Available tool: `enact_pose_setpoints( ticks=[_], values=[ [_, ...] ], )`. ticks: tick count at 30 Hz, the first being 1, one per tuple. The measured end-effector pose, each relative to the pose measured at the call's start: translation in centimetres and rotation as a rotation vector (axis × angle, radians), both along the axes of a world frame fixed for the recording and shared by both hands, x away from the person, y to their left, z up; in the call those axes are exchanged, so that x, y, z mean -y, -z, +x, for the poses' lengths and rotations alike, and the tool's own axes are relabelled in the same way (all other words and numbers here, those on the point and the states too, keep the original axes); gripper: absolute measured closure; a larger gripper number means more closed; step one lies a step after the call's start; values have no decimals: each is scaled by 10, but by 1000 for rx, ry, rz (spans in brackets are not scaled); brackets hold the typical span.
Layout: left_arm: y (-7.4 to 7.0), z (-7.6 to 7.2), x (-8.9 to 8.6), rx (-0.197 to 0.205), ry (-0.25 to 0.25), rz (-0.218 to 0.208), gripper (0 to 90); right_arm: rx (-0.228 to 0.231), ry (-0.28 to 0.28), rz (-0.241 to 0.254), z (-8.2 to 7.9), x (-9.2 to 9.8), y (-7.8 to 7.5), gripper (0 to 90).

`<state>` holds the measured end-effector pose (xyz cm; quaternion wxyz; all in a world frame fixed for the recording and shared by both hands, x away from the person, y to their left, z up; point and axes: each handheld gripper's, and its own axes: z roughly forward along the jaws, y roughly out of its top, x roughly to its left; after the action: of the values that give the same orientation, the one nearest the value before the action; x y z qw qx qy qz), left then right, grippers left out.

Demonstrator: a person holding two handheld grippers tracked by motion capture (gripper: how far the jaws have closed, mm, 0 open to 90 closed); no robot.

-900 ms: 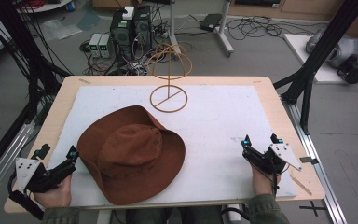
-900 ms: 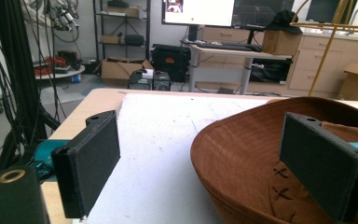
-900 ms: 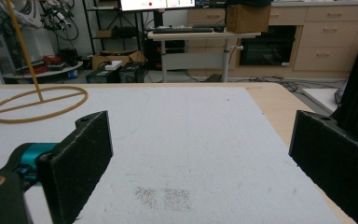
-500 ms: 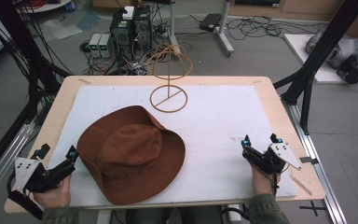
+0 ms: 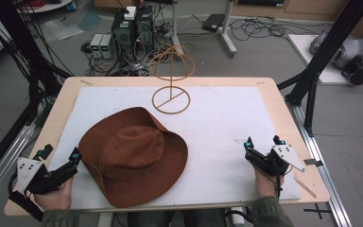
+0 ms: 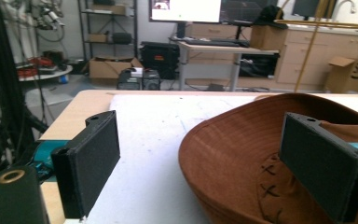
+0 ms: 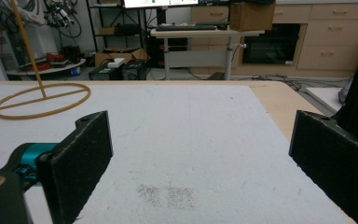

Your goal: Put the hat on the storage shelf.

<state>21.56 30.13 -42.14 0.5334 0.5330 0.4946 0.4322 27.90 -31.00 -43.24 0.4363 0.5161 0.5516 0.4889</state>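
Note:
A brown wide-brimmed hat (image 5: 134, 153) lies crown up on the white sheet, left of the middle. My left gripper (image 5: 62, 155) rests at the front left corner, just left of the brim, open. In the left gripper view the hat (image 6: 242, 154) curves in from the right; its brim reaches into the gap between the jaws, and neither pad presses on it. My right gripper (image 5: 263, 143) sits at the front right, open with nothing between its pads (image 7: 81, 158). A tan wire hat stand (image 5: 171, 80) stands at the back centre, and its ring base (image 7: 42, 100) shows in the right gripper view.
The white sheet (image 5: 227, 118) covers most of a wooden table (image 5: 288, 123). Black frame posts (image 5: 312, 80) rise at both sides. Computers and cables (image 5: 127, 33) lie on the floor behind the table. Bare sheet stretches between the hat and my right gripper.

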Motion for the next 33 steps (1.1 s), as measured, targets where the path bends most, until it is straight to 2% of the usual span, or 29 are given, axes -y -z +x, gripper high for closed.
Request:
enact_pose_setpoints(
  ticks=[2, 7, 10, 16, 17, 18, 23, 26, 31, 33],
  values=[
    [-1, 1, 0, -1, 11, -1, 128, -4, 3, 13, -1, 0, 0, 53],
    [-8, 3, -3, -4, 53, -12, 128, -10, 2, 10, 0, 0, 0, 52],
    [-9, 6, -2, -16, 89, -5, 128, -10, 4, 6, 1, 0, 1, 53],
    [-14, 14, 4, -61, 200, 35, 128, -13, 0, 7, 0, -1, 1, 53],
    [-17, 17, 6, -77, 242, 56, 128, -12, -1, 1, 1, -1, 1, 52],
    [-17, 17, 6, -77, 242, 56, 128, -15, -2, 5, 0, -2, 1, 53],
    [-27, 23, 12, -126, 327, 136, 128, -17, -3, -1, 1, -2, 2, 53],
    [-32, 26, 15, -162, 376, 163, 128, -16, -5, -5, 1, -2, 2, 53],
    [-33, 29, 26, -245, 461, 242, 129, -19, -5, -5, 1, -2, 2, 53],
    [-31, 29, 33, -295, 499, 282, 135, -19, -6, -4, 1, -2, 2, 53]
  ],
)
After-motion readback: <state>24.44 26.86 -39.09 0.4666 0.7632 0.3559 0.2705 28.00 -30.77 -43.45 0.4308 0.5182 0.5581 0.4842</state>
